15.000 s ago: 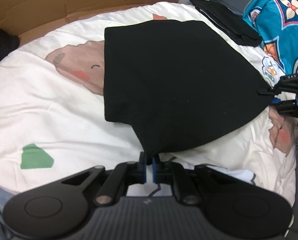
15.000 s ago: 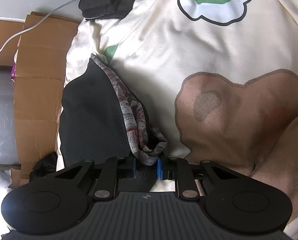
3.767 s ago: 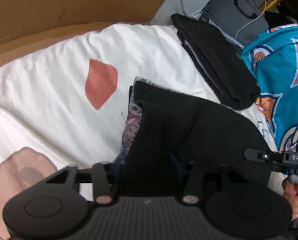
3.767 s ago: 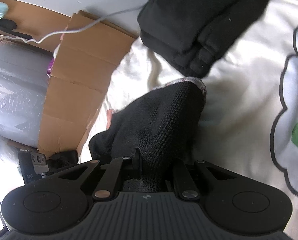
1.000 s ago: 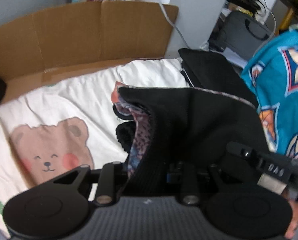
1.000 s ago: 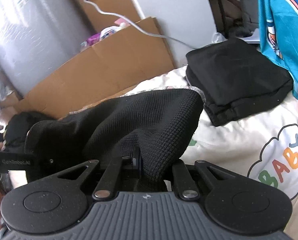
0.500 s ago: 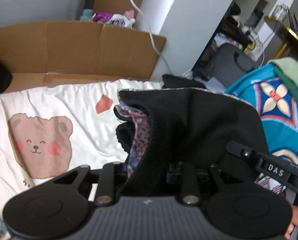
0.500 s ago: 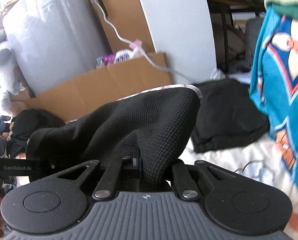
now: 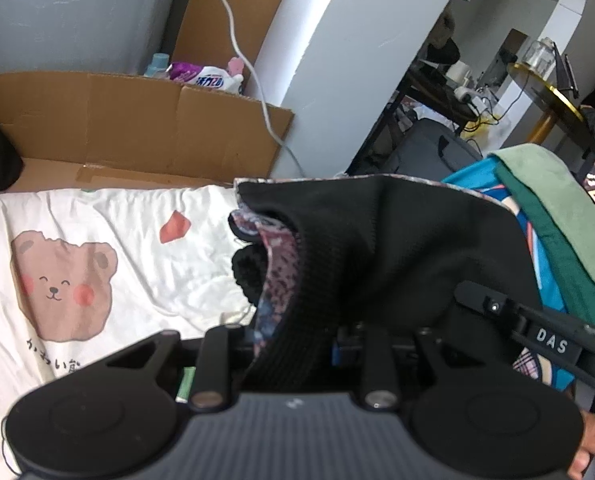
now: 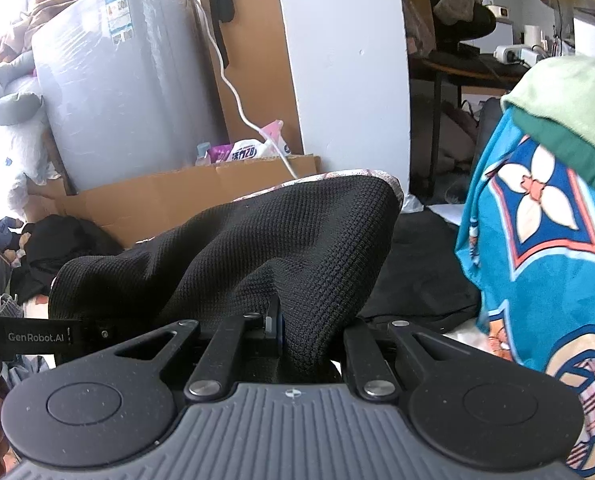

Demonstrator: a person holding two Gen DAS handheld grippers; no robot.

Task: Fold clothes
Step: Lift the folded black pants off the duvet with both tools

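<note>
A black waffle-knit garment with a mottled pink-and-grey lining [image 9: 361, 248] hangs in the air between two hand-held grippers, lifted clear of a white bedsheet printed with a brown teddy bear face [image 9: 109, 236]. To the left of the garment, in the left wrist view, the sheet spreads out with the bear print and a small red patch on it, and a brown corrugated cardboard sheet [image 9: 129, 124] stands behind the sheet's far edge. The left gripper [image 9: 297, 346] clamps a thick bunched fold of the garment between its jaws, which stand partly apart around the cloth. Just right of the garment in that view, the right gripper's black arm crosses the frame, and a bright teal printed cloth [image 9: 537, 260] with a green towel [image 9: 557, 232] on top lies beyond it. In the right wrist view, the right gripper [image 10: 297, 330] pinches the garment with its jaws nearly together; the fabric hides the fingertips, so the exact contact is hard to see. A folded black garment [image 10: 417, 272] lies behind and to the right of the held garment, beside the teal cloth.
</note>
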